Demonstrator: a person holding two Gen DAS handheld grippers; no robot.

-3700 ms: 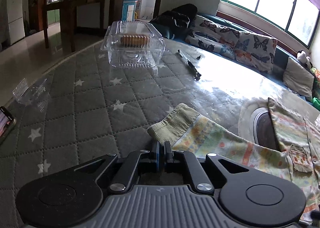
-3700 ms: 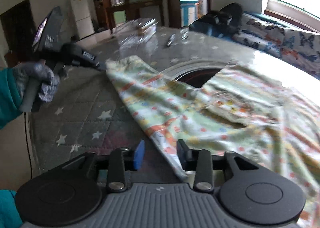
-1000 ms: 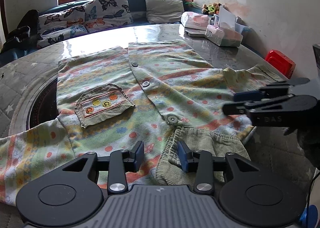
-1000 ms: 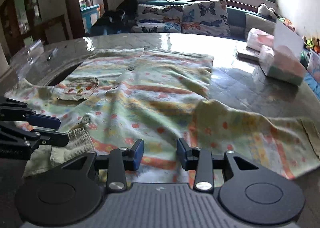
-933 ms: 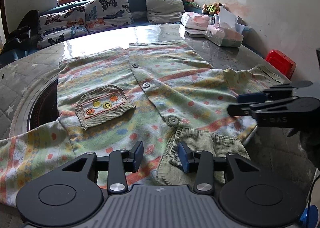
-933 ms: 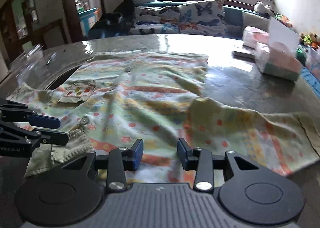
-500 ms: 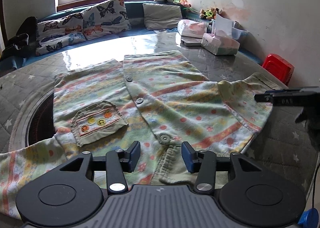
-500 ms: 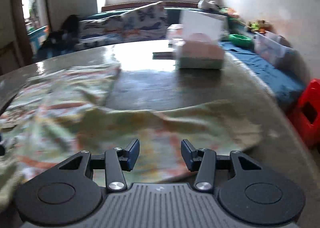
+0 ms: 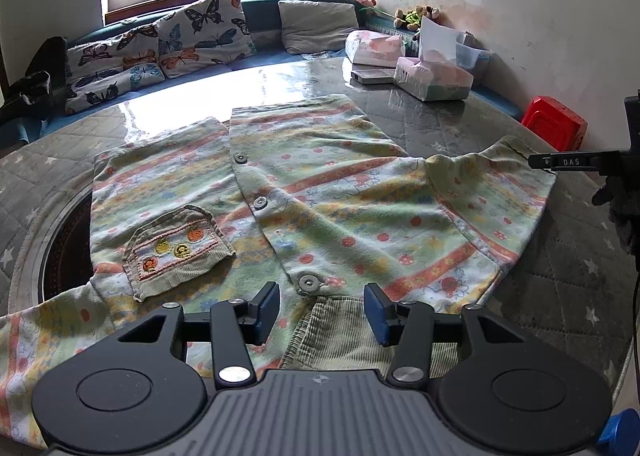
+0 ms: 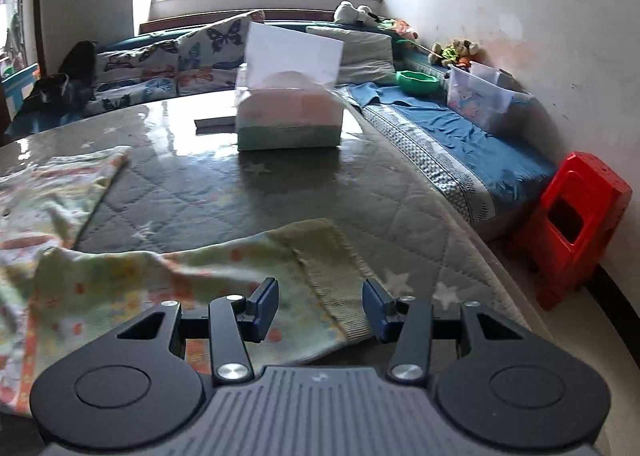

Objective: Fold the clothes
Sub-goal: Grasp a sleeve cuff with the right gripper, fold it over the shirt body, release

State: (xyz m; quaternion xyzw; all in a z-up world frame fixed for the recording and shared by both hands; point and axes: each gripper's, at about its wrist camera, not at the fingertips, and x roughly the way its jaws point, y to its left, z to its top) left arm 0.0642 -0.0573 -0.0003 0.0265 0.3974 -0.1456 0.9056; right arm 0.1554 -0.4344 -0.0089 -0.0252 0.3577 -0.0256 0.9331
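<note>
A child's patterned cardigan (image 9: 320, 191) with buttons and a chest pocket (image 9: 176, 248) lies spread flat on the quilted table. My left gripper (image 9: 322, 312) is open and empty, just above the ribbed collar (image 9: 340, 336) at the near edge. My right gripper (image 10: 320, 310) is open and empty over the end of the right sleeve, with the ribbed cuff (image 10: 332, 280) between its fingers. The right gripper also shows edge-on in the left wrist view (image 9: 568, 161) by that sleeve end.
Tissue boxes (image 9: 432, 79) (image 10: 290, 119) and a flat device (image 9: 372, 75) stand at the table's far right. A round inset (image 9: 60, 240) lies under the garment's left side. A red stool (image 10: 580, 223) stands off the table edge; a cushioned bench (image 10: 460, 147) runs behind.
Both grippers have opened wider. The right gripper has swung right, from the garment's body to the sleeve cuff. The left gripper has drawn back slightly over the collar.
</note>
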